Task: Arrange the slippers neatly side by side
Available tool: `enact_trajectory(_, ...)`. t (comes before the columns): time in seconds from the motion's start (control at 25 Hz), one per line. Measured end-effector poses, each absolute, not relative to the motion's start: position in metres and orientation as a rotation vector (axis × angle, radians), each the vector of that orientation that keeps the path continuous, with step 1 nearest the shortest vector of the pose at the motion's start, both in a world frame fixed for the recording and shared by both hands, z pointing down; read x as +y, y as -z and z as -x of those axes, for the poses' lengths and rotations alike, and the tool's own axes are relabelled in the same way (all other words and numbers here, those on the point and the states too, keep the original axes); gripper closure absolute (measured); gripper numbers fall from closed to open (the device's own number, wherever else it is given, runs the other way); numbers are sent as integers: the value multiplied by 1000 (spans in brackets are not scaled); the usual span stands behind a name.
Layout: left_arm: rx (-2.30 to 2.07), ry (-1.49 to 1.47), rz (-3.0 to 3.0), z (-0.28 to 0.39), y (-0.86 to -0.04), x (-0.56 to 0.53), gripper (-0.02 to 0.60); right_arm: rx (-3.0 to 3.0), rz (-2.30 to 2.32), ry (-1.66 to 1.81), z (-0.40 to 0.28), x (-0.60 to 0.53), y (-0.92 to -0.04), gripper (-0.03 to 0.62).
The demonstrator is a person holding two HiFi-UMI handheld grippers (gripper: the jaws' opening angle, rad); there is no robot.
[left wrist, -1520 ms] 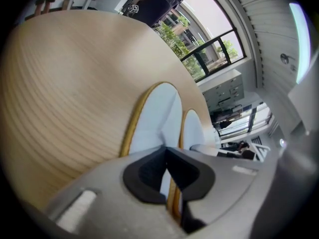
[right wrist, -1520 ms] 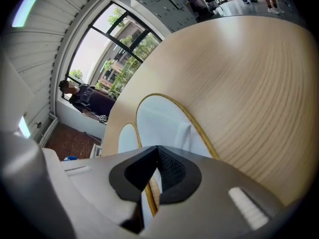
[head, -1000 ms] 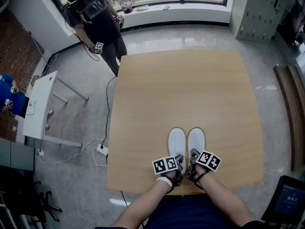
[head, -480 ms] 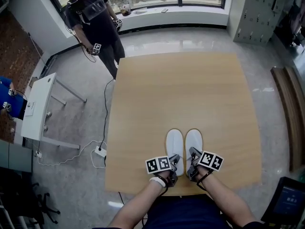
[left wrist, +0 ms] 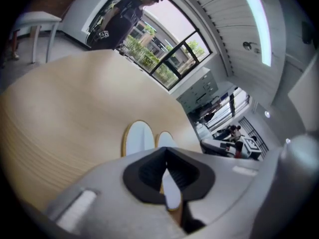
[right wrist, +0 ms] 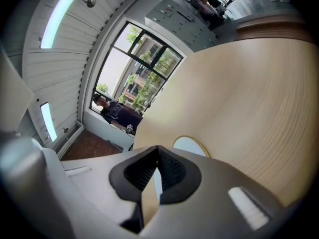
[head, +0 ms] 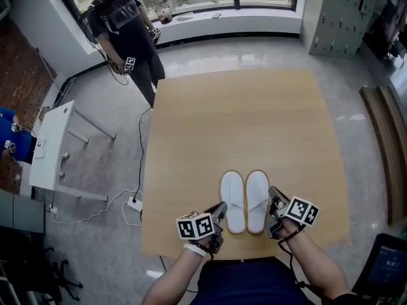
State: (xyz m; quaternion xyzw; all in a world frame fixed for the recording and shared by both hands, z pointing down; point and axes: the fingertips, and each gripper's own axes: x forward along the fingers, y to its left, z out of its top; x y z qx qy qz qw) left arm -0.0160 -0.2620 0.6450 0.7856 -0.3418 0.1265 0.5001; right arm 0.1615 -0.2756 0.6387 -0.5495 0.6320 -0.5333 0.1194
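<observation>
Occlusion: in the left gripper view the gripper's own grey body covers the heels of both slippers, so only the toes and a white sliver seen through the slot below the pads show. The right gripper view shows just 1 rounded toe [right wrist: 192, 145]; which slipper it belongs to cannot be told.
Cut off: the person's arms leave the bottom edge of the head view. A standing person [head: 124, 30] at the upper left is cropped at the top.
Left gripper [head: 222, 207]: pad tips meet, nothing clamped [left wrist: 164, 152]. It sits at the lower left of the pair, just beside the heel of the left slipper [head: 233, 201], apart from it.
Right gripper [head: 273, 192]: pad tips pressed together, empty [right wrist: 157, 151]. It sits at the right of the pair, just beside the right slipper [head: 257, 199]; whether it touches the edge cannot be told.
Slippers: 2 white slippers with tan rims lie flat on the wooden table [head: 241, 119], lower centre of the head view, close to its near edge. They are parallel, sides touching, toes level and pointing to the top of the frame. In the left gripper view they appear as 2 toes, [left wrist: 138, 138] and [left wrist: 166, 140].
Change: 1 s ago both grippers were close together over the heels. Now they are spread to the outer sides and the whole outlines show.
</observation>
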Motion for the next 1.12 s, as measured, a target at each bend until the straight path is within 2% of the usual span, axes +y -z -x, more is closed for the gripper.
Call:
enact_trajectory(0.32, -945, -383, -2091, 52, -607, -243, 578, 2041, 1607, 1322, -179, -243, -576, 586)
enact_trajectory(0.56, -866, -467, -2354, 19, -557, -227, 578, 2216, 1602, 1265, -156, -218, -554, 586)
enact_trajectory(0.8, -831, -407, -2532, -14, -519, -227, 578, 2411, 1634, 1067, -135, -218, -541, 586)
enact_trajectory(1.12, -802, -424, -2610, -22, -517, -223, 578, 2578, 1647, 814, -114, -219, -519, 586)
